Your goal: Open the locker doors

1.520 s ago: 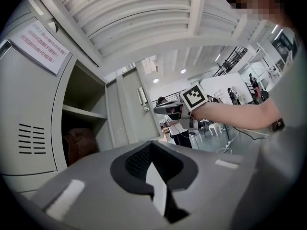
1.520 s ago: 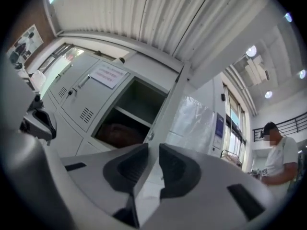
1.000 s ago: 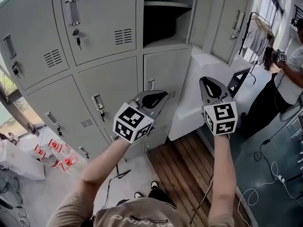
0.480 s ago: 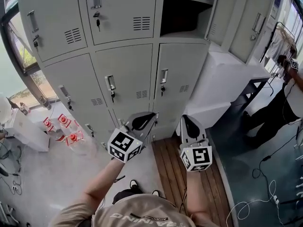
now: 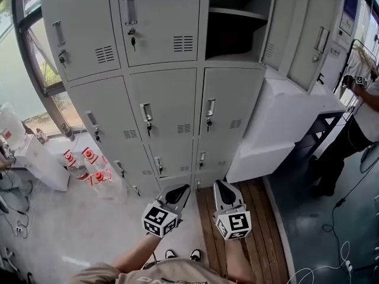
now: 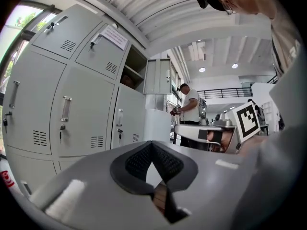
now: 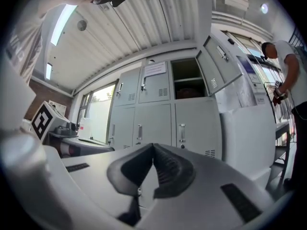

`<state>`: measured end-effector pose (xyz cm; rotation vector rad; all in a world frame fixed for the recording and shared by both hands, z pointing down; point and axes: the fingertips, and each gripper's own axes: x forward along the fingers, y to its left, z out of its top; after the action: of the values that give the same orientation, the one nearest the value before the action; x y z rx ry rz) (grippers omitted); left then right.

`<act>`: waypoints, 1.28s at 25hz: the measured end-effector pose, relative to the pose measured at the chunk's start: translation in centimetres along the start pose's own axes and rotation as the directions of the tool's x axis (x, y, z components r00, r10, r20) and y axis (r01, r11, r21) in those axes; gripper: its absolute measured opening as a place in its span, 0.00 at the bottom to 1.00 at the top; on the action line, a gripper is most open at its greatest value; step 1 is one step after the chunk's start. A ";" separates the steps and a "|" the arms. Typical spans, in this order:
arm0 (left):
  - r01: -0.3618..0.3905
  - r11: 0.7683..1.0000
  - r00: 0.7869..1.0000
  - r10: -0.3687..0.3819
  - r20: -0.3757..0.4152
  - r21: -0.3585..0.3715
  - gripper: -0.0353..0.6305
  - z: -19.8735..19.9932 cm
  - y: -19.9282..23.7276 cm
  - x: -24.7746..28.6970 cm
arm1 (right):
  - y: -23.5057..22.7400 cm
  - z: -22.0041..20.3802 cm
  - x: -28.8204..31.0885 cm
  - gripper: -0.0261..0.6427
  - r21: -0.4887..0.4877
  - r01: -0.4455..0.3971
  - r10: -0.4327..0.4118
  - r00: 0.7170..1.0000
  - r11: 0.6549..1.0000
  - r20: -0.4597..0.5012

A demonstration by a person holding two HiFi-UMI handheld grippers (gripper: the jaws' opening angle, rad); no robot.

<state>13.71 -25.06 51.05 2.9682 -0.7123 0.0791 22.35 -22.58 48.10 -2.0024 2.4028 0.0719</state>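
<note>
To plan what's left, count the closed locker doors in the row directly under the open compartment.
3. Left door, middle door and right door stand side by side, all shut, the right one under the open compartment. None in that row looks hidden.

Plastic bottles (image 5: 89, 157) with red labels are standing toward the left edge of the pale floor (image 5: 71, 241), just beside a white box (image 5: 44, 169). Wooden boards (image 5: 260, 218) are running down its middle. A second person (image 5: 364, 114) (only partly in view) is standing at the right edge, cables (image 5: 343, 247) trailing nearby.
</note>
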 end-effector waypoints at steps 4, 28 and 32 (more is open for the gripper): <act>0.005 0.999 1.000 -0.006 0.028 0.039 0.06 1.5 0.2 -1.4 | 1.5 0.3 -0.1 0.06 0.063 -0.034 0.033 0.999 0.997 0.010; 0.015 0.999 0.996 -0.019 0.083 0.045 0.06 4.2 -0.6 -3.2 | 1.6 2.0 -2.2 0.06 -0.068 -0.015 0.013 0.999 0.998 -0.031; 0.003 0.999 0.998 -0.006 0.056 0.049 0.06 3.2 -0.3 -3.9 | 1.1 1.0 -2.9 0.06 -0.051 0.002 -0.004 0.999 0.999 -0.046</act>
<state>10.50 -23.36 47.52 3.0292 -0.7207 0.0126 21.82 -19.50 47.25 -2.0516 2.4499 0.0893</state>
